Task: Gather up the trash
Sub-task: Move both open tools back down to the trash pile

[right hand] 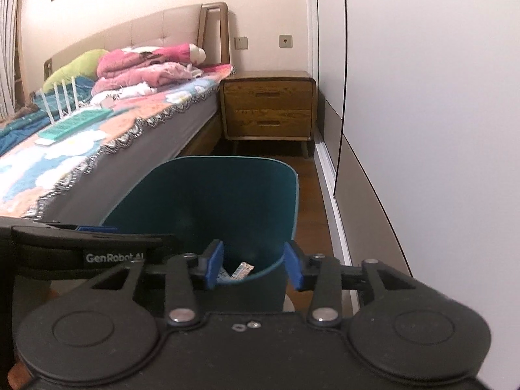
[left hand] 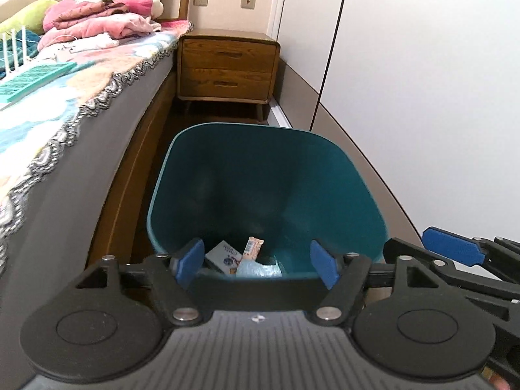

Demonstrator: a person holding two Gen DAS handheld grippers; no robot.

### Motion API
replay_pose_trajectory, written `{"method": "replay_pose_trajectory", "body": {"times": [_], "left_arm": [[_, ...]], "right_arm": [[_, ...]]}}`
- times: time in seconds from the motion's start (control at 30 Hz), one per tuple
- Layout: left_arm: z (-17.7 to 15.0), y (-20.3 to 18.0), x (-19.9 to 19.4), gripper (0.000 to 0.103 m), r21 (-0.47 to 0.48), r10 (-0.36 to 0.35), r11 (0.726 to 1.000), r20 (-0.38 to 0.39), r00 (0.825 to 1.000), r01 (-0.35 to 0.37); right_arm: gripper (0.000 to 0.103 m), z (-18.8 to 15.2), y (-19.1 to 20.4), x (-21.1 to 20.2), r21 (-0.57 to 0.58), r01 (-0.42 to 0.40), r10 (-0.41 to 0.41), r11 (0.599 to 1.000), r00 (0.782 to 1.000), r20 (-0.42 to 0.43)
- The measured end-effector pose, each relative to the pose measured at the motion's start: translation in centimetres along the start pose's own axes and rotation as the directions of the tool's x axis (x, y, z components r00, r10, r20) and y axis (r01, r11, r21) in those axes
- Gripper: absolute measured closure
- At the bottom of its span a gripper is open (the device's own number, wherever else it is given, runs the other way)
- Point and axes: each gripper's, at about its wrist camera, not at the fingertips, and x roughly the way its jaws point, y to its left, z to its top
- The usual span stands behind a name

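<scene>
A teal trash bin (left hand: 260, 169) stands on the floor between the bed and the wardrobe. At its bottom lie a white and blue packet (left hand: 224, 256), a snack bar wrapper (left hand: 253, 247) and a pale blue plastic bag (left hand: 260, 269). My left gripper (left hand: 258, 261) hangs over the bin's near rim, open, with nothing between its blue pads. One blue pad of the right gripper (left hand: 455, 249) shows at the right edge. In the right wrist view my right gripper (right hand: 253, 268) is open and empty over the bin (right hand: 211, 195), with the wrapper (right hand: 242, 271) below it.
The bed (left hand: 81, 104), with a patterned blanket and pink bedding, runs along the left of the bin. A wooden nightstand (left hand: 227, 65) stands behind it. White wardrobe doors (left hand: 406, 97) close off the right. A narrow strip of wooden floor (right hand: 312, 201) lies beside the bin.
</scene>
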Motion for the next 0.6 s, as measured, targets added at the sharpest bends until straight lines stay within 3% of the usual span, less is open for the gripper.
{"method": "replay_pose_trajectory", "body": {"times": [0.27,0.33,0.6], "left_arm": [[-4.2,-1.5,-6.6,0.029,0.016,-0.01,1.0,0.041,0.999,0.01],[-5.5,-1.5,-8.1,0.02,0.014,-0.014,1.0,0.048,0.999,0.013],[-10.7,-1.0,-12.6,0.02,-0.025,-0.007,1.0,0.061,0.998,0.008]], "right_arm": [[0.052,-2.9,-0.2,-5.4,0.007,-0.043,0.042,0.999,0.999,0.034],[0.052,-3.8,-0.3,-6.7,0.007,-0.051,0.051,0.999,0.998,0.041],[0.037,-8.4,-0.4,-12.9,-0.012,-0.094,0.095,0.996,0.989,0.112]]}}
